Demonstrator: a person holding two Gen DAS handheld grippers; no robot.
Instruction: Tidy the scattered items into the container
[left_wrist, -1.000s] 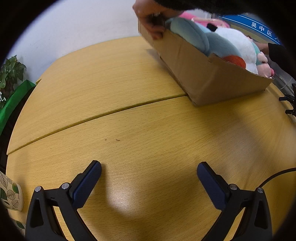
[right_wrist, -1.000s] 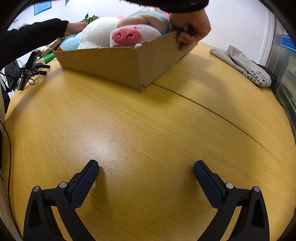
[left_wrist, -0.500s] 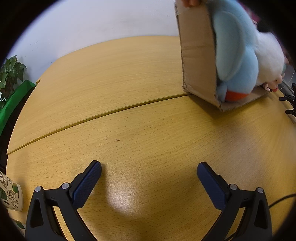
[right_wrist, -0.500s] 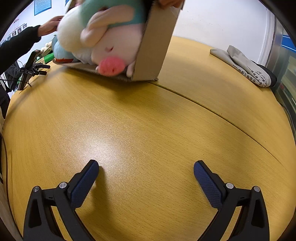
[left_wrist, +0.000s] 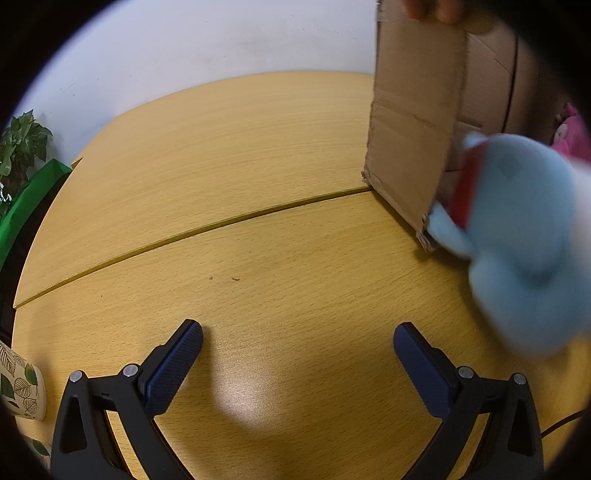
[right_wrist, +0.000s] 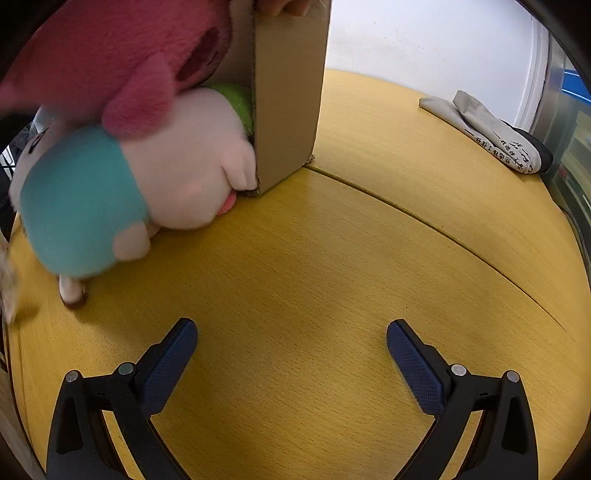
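The cardboard box (left_wrist: 413, 122), flat on the table a second ago, now stands tipped on its edge ahead of both grippers. A blurred blue plush (left_wrist: 524, 243) now tumbles out ahead-right of the left gripper (left_wrist: 297, 356). A pig plush (right_wrist: 155, 177) and a dark pink plush (right_wrist: 122, 55) spill onto the table (right_wrist: 332, 258) ahead-left of the right gripper (right_wrist: 291, 354).

Setting: we take it for an office or meeting room. Ahead of our tongs, a round wood-laminate table (left_wrist: 229, 155) with a centre seam; beyond it a plain white wall (left_wrist: 192, 44); far left, a potted plant (left_wrist: 18, 147); far right, folded printed cloth (right_wrist: 491, 133).
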